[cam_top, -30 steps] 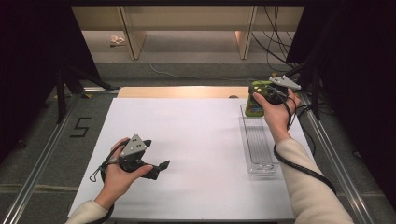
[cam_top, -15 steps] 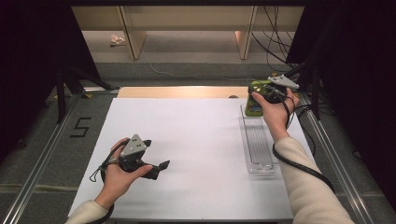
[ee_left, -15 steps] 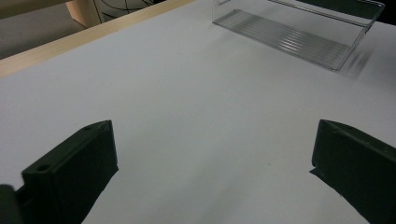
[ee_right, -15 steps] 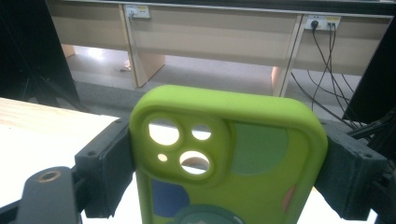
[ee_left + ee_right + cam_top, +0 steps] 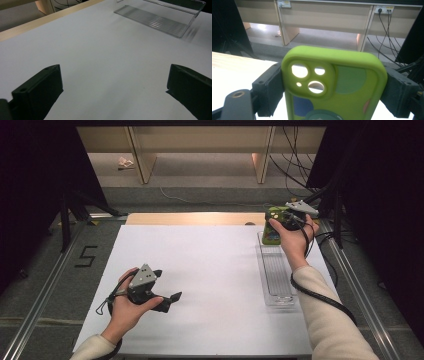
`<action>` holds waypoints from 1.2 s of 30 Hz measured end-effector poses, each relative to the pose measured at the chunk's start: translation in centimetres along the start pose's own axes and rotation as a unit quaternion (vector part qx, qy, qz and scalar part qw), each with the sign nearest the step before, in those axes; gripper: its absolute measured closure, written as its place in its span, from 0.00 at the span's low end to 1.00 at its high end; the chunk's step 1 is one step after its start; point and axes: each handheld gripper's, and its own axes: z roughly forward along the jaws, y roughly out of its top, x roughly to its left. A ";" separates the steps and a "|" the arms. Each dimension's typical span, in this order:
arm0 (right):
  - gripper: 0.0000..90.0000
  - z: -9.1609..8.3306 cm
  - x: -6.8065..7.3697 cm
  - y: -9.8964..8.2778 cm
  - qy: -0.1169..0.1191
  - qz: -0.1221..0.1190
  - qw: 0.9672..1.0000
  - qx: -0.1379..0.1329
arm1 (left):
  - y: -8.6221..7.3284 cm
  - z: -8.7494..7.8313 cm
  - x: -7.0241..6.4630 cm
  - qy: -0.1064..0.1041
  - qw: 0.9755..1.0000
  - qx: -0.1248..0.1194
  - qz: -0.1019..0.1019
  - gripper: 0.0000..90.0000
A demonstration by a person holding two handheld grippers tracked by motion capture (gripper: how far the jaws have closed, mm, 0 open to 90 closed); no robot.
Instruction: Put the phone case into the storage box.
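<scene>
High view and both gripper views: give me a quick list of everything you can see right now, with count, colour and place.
Phone case: one, lime green with coloured patches and camera cut-outs, clamped between the right gripper's jaws at the far right of the table.
Clear tray: one, transparent ribbed plastic, lying on the right side of the white sheet, nothing in it.
White sheet: one, white, covering most of the table.
Table edge: one strip, light wood, along the far side.
Left gripper: one, black with a grey plate, jaws apart, holding nothing, near left over the sheet.
Right gripper: one, black, shut on the phone case.
Hands: two, one on each gripper; light sleeves.
</scene>
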 end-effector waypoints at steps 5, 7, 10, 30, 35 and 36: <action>0.19 0.1 0.0 0.1 -0.001 0.000 1.000 0.001 | 0.0 0.0 0.0 0.000 1.000 0.000 0.000 0.00; 0.19 0.2 0.0 0.1 -0.002 -0.001 1.000 0.001 | 0.0 0.0 0.0 0.000 1.000 0.000 0.000 0.00; 0.19 0.3 0.0 0.1 -0.003 -0.001 1.000 0.002 | 0.0 0.0 0.0 0.000 1.000 0.000 -0.001 0.00; 0.19 1.0 0.0 -0.2 -0.008 -0.002 1.000 0.012 | 0.0 0.0 0.1 0.000 1.000 0.000 -0.001 0.00; 0.19 1.1 0.1 -0.2 -0.007 -0.004 1.000 0.014 | 0.0 0.0 0.0 -0.001 1.000 0.000 -0.001 0.00; 0.19 1.2 0.1 -0.2 -0.007 -0.003 1.000 0.014 | 0.0 0.0 0.0 -0.001 1.000 0.000 -0.001 0.00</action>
